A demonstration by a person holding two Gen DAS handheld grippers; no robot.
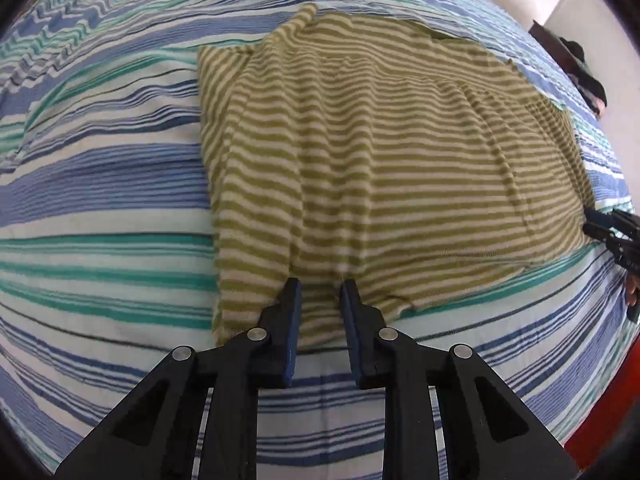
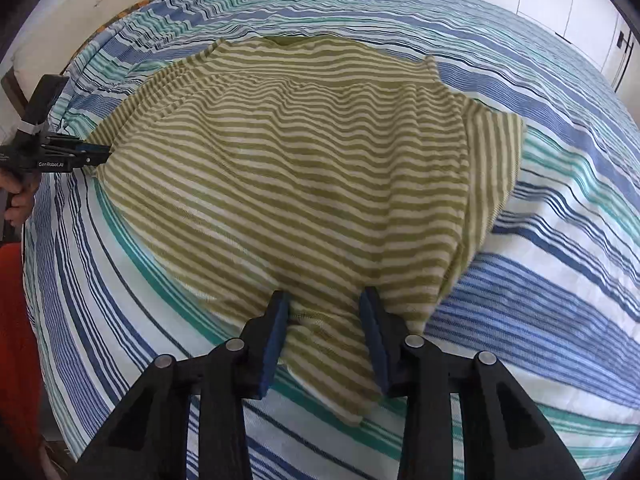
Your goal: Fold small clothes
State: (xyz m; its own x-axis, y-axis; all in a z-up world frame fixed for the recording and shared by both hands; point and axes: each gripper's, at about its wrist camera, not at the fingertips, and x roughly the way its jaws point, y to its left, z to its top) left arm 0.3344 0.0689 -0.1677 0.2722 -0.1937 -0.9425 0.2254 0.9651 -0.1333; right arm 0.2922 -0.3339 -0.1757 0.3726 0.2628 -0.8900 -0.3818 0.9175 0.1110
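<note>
**Striped shirt spread on striped bedsheet**

Left view: my left claw [image 1: 320,288], jaws slightly apart, straddles the hem of a soft olive-and-cream knit shirt [image 1: 400,152].

Right view: my right claw [image 2: 324,300], jaws apart, straddles its rumpled corner on the blue-green bedsheet [image 2: 560,280].

Left wrist view: looks steeply down, close over the near left hem of the striped shirt [image 1: 380,168]. Right wrist view: same tilt, close over the right hem. Both share the shirt and the striped bedsheet [image 2: 560,280].
</note>
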